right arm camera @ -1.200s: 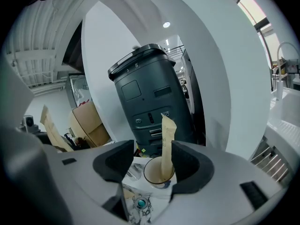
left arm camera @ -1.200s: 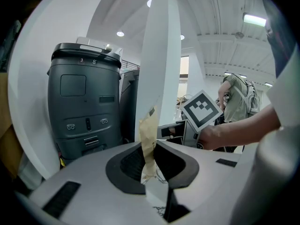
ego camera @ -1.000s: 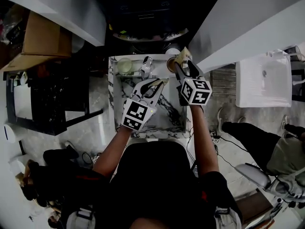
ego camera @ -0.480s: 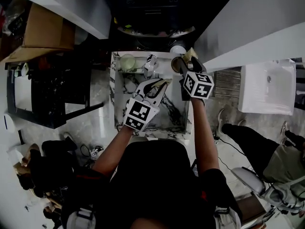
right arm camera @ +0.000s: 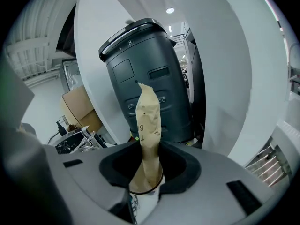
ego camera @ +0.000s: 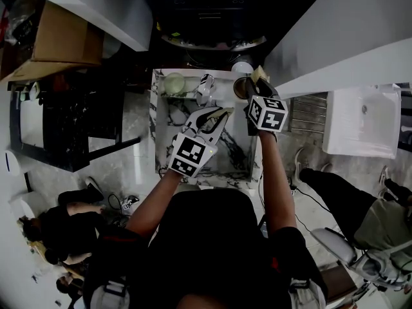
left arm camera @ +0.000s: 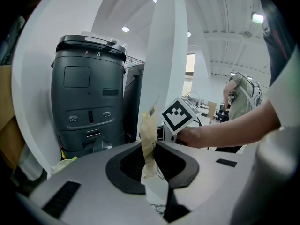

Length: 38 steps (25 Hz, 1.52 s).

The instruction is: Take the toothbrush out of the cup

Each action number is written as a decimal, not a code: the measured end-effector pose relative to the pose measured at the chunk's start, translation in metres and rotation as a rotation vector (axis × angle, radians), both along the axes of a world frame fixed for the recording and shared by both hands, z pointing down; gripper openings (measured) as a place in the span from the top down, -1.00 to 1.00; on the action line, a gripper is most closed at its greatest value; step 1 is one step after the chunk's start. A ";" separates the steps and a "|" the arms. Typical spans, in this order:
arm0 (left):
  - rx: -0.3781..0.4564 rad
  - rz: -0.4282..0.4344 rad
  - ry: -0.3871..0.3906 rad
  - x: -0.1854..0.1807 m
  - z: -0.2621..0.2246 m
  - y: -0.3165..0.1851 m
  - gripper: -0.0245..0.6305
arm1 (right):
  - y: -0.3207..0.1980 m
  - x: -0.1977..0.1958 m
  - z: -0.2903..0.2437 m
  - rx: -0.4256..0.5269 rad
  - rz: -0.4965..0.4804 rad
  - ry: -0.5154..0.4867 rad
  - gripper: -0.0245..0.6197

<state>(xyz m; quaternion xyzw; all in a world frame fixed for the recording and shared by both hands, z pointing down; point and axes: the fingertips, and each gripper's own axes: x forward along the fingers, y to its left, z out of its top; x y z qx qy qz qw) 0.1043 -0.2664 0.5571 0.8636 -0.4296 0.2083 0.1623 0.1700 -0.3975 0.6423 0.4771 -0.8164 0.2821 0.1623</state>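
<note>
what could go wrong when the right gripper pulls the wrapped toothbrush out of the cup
1. The right gripper has just been closing its jaws on the paper-wrapped toothbrush; the hold is on soft paper, so it may slip or crumple.
2. Nothing steadies the cup: the left gripper is shut on another paper-wrapped piece, so a slanted pull might tip the cup.
</note>
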 end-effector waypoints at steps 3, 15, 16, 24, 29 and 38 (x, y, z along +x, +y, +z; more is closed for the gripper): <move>-0.001 0.002 -0.001 -0.002 0.000 0.000 0.73 | 0.000 -0.001 -0.001 -0.001 -0.015 0.019 0.53; 0.003 0.014 0.009 -0.006 -0.003 0.002 0.73 | 0.004 -0.004 -0.019 0.020 -0.028 0.016 0.62; 0.003 0.017 0.008 -0.007 -0.003 0.003 0.73 | 0.005 -0.004 -0.021 0.026 -0.027 0.018 0.62; 0.027 0.045 0.005 -0.012 -0.011 0.008 0.73 | 0.018 -0.005 -0.059 0.116 -0.036 0.027 0.62; 0.052 0.056 0.018 -0.017 -0.020 0.012 0.73 | 0.032 -0.007 -0.087 0.171 -0.038 0.031 0.62; 0.105 0.047 0.049 -0.028 -0.043 0.019 0.73 | 0.065 -0.014 -0.131 0.235 -0.040 0.009 0.63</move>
